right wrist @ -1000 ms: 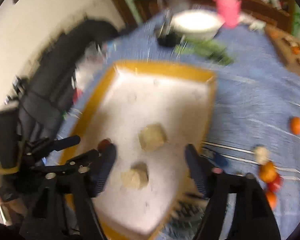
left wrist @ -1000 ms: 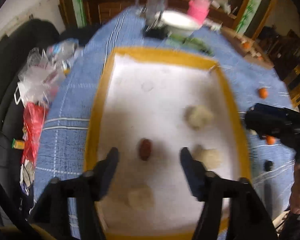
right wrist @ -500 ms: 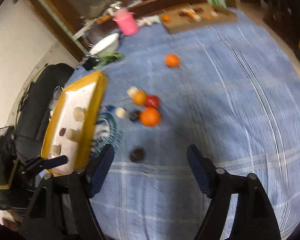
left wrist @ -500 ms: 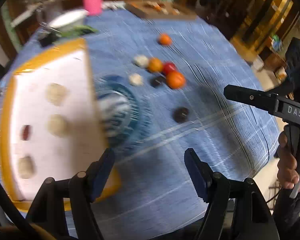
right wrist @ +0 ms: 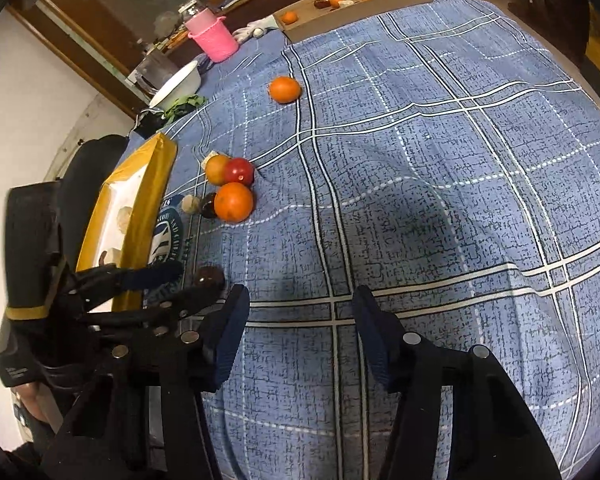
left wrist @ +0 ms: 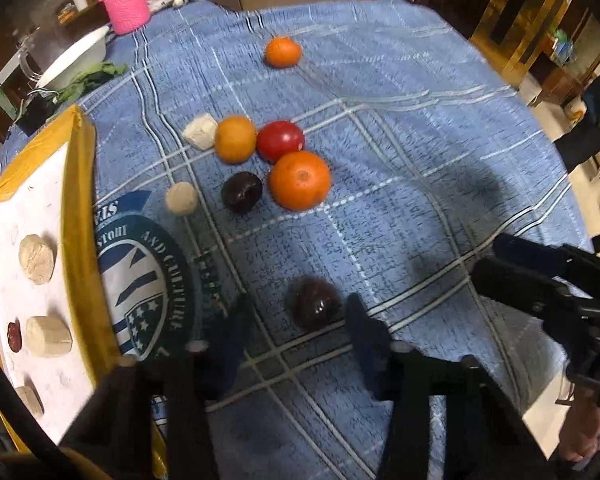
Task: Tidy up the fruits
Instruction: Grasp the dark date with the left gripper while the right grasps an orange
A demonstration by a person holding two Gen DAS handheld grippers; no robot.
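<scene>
Fruits are scattered on the blue checked cloth point(left wrist: 400, 128): a dark plum point(left wrist: 315, 307) lies between the spread fingers of the left gripper point(left wrist: 296, 320), ungripped. At 12 o'clock a large orange point(left wrist: 300, 180), a tomato point(left wrist: 280, 141) and a second plum point(left wrist: 241, 192) are clustered. At 9 o'clock the yellow-rimmed tray point(left wrist: 80, 184) is seen. The right gripper point(right wrist: 300, 316) is held wide open, holding nothing. Half a second ago the plum was further ahead of the left gripper.

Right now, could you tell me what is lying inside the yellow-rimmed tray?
In the yellow-rimmed tray, the left wrist view shows three pale round pieces and one small dark red fruit. The tray's far-left part is out of frame, so anything there is unseen.
</scene>
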